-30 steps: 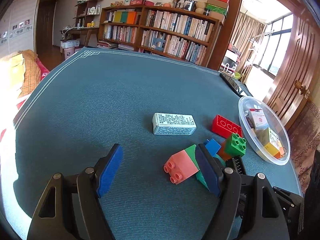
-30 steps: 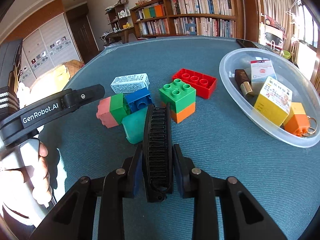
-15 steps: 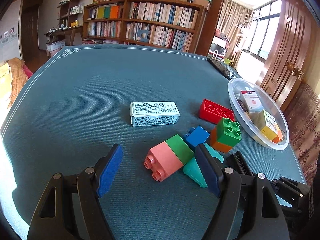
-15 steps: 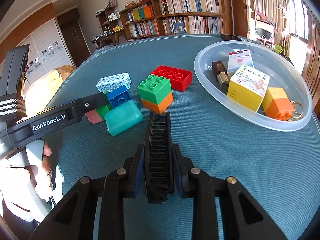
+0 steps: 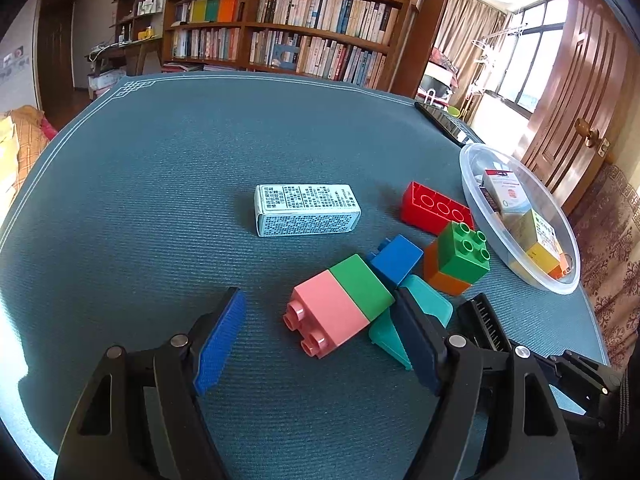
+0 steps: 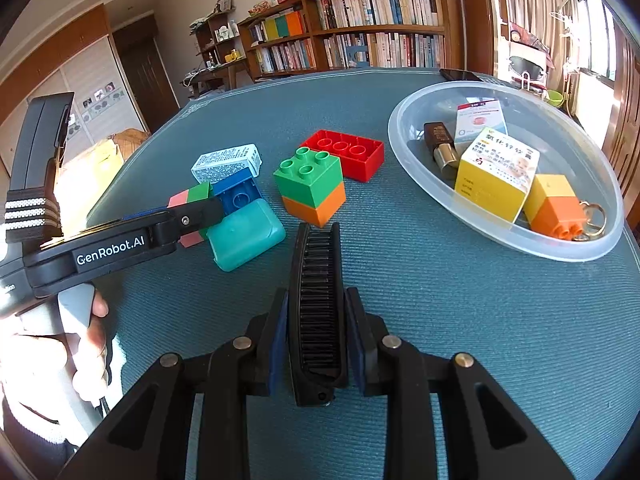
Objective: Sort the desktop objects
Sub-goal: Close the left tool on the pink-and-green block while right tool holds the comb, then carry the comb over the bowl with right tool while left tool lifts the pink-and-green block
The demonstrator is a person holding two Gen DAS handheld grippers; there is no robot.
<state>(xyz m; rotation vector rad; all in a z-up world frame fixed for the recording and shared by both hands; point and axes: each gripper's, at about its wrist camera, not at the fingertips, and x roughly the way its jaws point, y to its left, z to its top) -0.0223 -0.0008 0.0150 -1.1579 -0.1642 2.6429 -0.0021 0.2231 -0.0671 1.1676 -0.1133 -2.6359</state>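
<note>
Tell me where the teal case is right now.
In the right wrist view, the teal case lies on the table left of centre, beside the blue brick, near the left gripper.

Setting: a lived-in home, most likely a study or living room. Evidence follows. A long wooden bookcase [image 5: 296, 36] packed with books runs along the far wall, with boxes and ornaments stacked on its top. A smaller open shelf unit [image 5: 138, 12] beside it holds bottles and household items above a cluttered desk. Panelled wooden doors [image 5: 576, 92] with a brass knob stand past the right edge of the table [image 5: 160, 168]. Curtains [image 5: 468, 36] and a clothes-drying rack frame a bright window area. The table carries a teal cloth with a white ornamental border at its far left corner.
</note>
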